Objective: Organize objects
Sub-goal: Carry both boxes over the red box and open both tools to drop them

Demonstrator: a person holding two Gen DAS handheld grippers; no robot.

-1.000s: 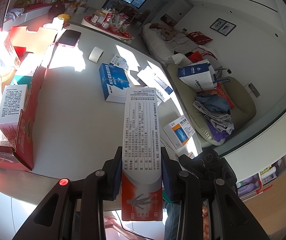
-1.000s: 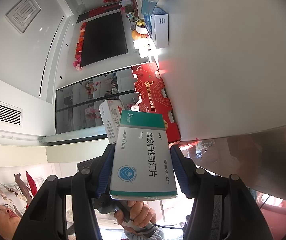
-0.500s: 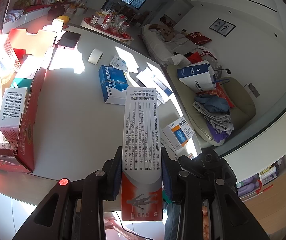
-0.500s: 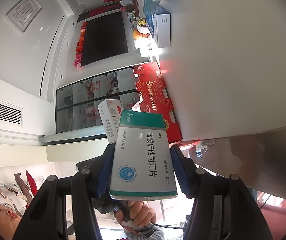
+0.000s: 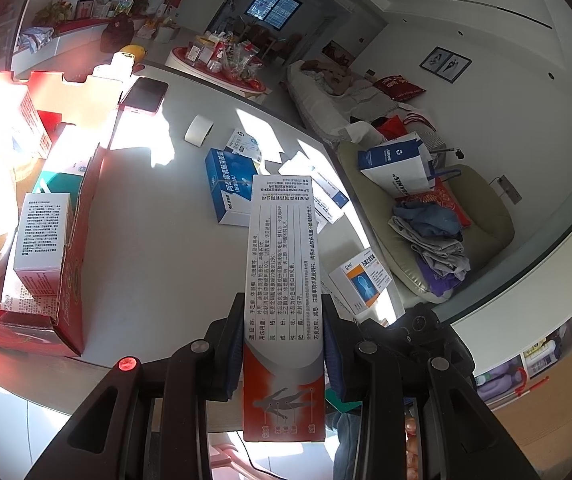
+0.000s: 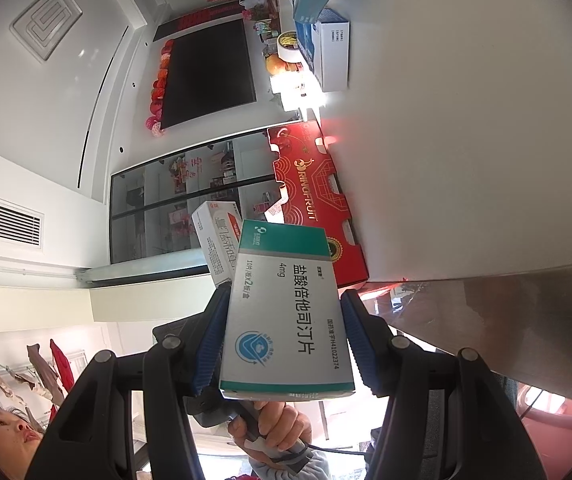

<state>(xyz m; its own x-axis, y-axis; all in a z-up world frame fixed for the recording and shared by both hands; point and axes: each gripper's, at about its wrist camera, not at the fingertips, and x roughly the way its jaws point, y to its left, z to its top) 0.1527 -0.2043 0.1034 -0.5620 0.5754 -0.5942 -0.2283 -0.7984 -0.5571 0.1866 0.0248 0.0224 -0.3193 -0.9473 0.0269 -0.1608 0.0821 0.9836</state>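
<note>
now both hands are loaded above the white table (image 5: pixel 158 240), so this looks like the carrying step, boxes headed for the red carton (image 5: pixel 74 264) at the table's left edge, marked "ringofruit" in the right wrist view. next move, i'd say: swing over its open top, lower, then let go. the left hand-held gripper (image 5: pixel 284 340) is clamped on a long orange-and-white ointment box (image 5: pixel 282 280) covered in small chinese print. the right hand-held gripper (image 6: pixel 286 340) is clenched on a green-and-white tablet box (image 6: pixel 286 312), reading "4mg" and "h41022374". loose medicine boxes wait on the table, a blue one (image 5: pixel 230 184) nearest.
</note>
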